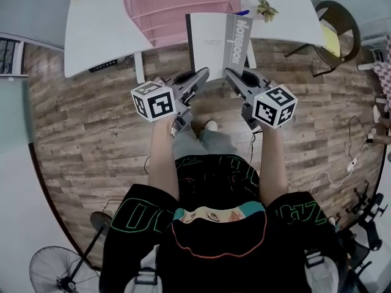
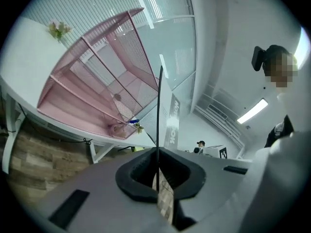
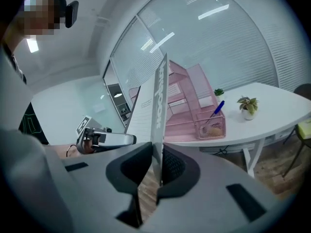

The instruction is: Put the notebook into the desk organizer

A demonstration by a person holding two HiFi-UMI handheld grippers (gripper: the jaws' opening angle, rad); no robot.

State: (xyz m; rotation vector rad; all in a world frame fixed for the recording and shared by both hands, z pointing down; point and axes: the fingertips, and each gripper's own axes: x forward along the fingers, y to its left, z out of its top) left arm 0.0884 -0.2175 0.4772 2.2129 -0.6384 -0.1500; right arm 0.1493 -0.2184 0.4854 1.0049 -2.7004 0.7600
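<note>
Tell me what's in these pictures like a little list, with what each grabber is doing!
left gripper: shut on the notebook
right gripper: shut on the notebook, at its spine side
notebook: held up by its near edge, not yet in the organizer
desk organizer: pink mesh, on the white desk
pen: blue, standing in the organizer's cup
plant: small, on the desk

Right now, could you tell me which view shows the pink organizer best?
The left gripper view: the pink organizer shows large, dividers plain. The head view cuts it off at the frame's top; the right gripper view has the notebook covering part.
</note>
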